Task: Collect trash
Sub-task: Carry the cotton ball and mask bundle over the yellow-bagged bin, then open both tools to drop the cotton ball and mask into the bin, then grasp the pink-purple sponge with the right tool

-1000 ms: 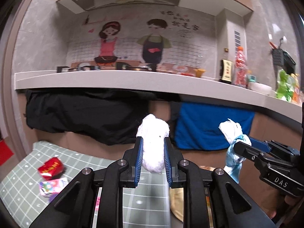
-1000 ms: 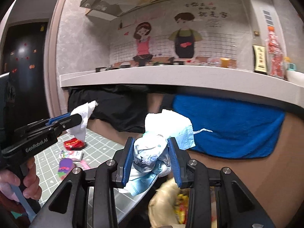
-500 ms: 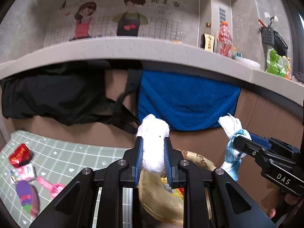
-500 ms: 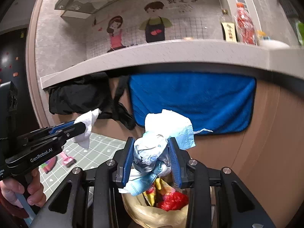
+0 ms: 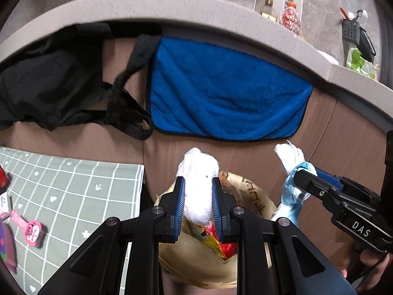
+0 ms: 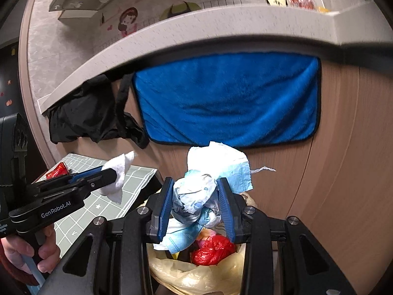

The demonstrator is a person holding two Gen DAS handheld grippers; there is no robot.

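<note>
My left gripper [image 5: 196,184] is shut on a white crumpled tissue [image 5: 198,184] and holds it above a beige trash bag [image 5: 248,191] with red and yellow wrappers inside. My right gripper [image 6: 195,189] is shut on a crumpled blue-and-white face mask [image 6: 196,196], right above the same bag [image 6: 194,272]. In the left wrist view the right gripper [image 5: 298,174] shows at the right with the mask [image 5: 292,172]. In the right wrist view the left gripper [image 6: 113,172] shows at the left with the tissue [image 6: 118,174].
A green grid mat [image 5: 61,191] lies left of the bag with a pink item [image 5: 30,228] and a red wrapper [image 6: 57,169] on it. A blue towel [image 5: 221,98] and black cloth [image 5: 61,86] hang under the grey counter [image 5: 172,7].
Both grippers have moved right and tilted down, from over the mat to above the trash bag. Each still holds its item.
</note>
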